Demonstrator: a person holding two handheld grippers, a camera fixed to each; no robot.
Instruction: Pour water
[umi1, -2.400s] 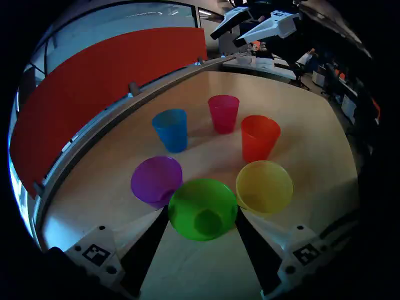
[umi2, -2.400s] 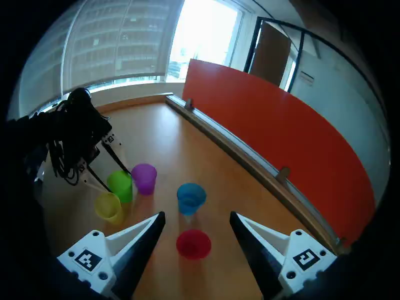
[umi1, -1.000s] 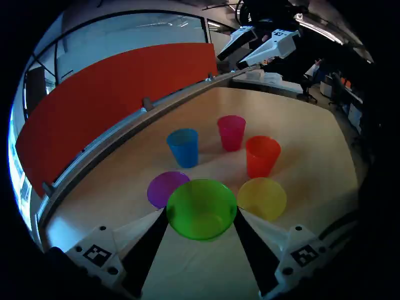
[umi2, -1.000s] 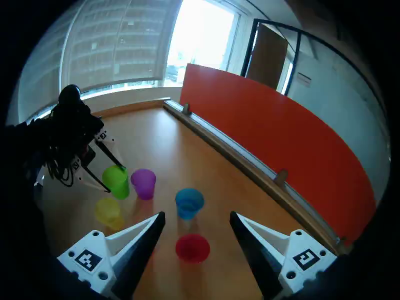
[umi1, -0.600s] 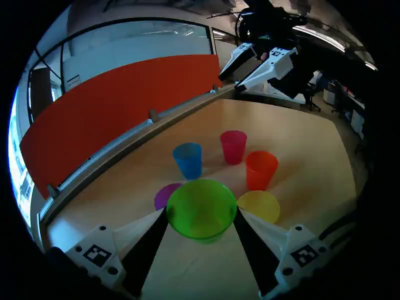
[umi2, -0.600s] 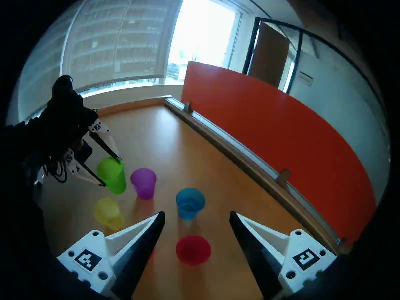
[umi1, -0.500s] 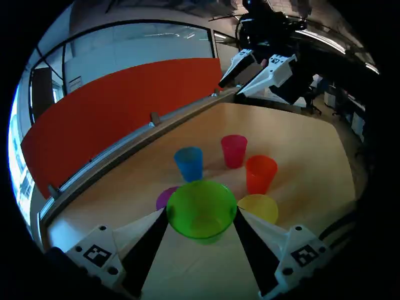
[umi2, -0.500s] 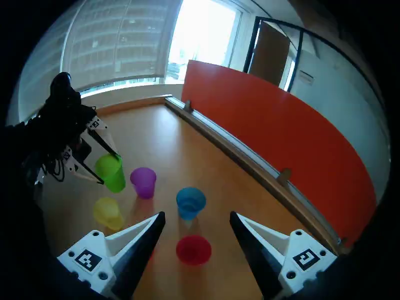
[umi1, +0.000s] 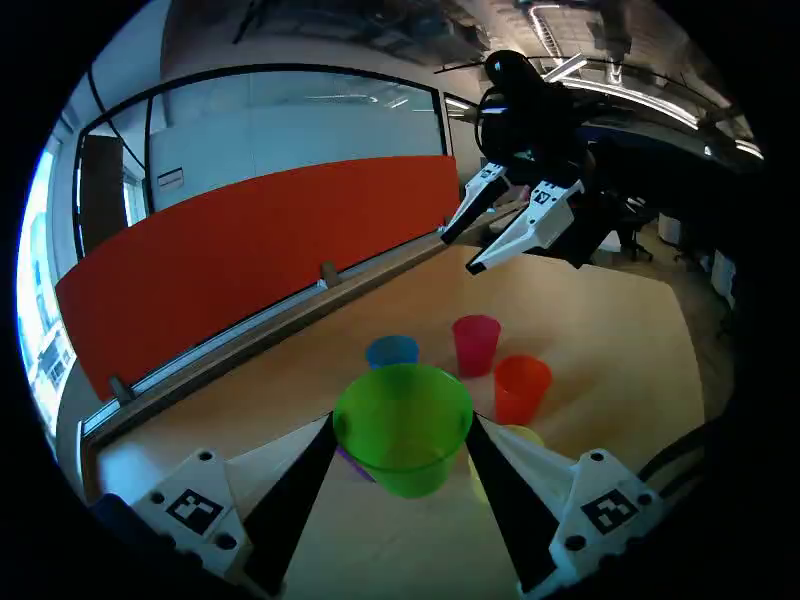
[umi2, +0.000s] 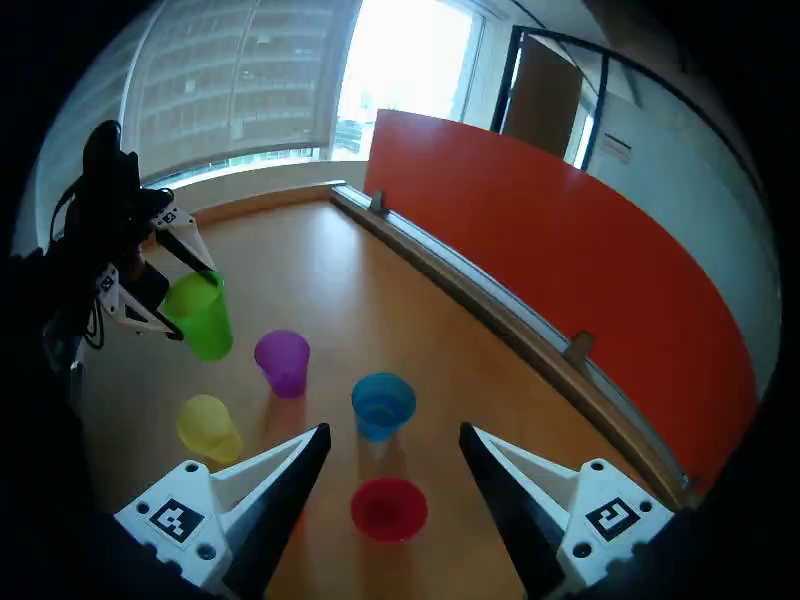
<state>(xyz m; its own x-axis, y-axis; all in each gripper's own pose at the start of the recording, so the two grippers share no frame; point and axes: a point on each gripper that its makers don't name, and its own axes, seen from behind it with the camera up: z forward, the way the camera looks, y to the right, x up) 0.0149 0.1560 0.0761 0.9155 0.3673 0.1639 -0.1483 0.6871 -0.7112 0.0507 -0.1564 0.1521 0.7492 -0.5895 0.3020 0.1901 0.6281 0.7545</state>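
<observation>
My left gripper (umi1: 403, 432) is shut on a translucent green cup (umi1: 403, 455) and holds it upright, well above the wooden table (umi1: 600, 330). Below it stand a blue cup (umi1: 392, 351), a magenta cup (umi1: 476, 343) and an orange cup (umi1: 521, 388), with a yellow rim (umi1: 522, 434) just behind the right finger. In the right gripper view the green cup (umi2: 200, 318) hangs in the left gripper (umi2: 195, 303) above the purple cup (umi2: 282, 361) and yellow cup (umi2: 207, 424). My right gripper (umi2: 390, 428) is open and empty, over the blue cup (umi2: 382, 403) and magenta cup (umi2: 389, 508).
A red partition (umi2: 560, 250) on a raised rail (umi2: 470, 290) borders the table along one side. Bright windows (umi2: 400, 70) lie beyond it. The right gripper (umi1: 458, 253) and the dark hand holding it hover above the table's far end.
The left gripper has lifted the green cup out of the ring of cups and carried it upward. The right gripper has stayed nearly still and open.
</observation>
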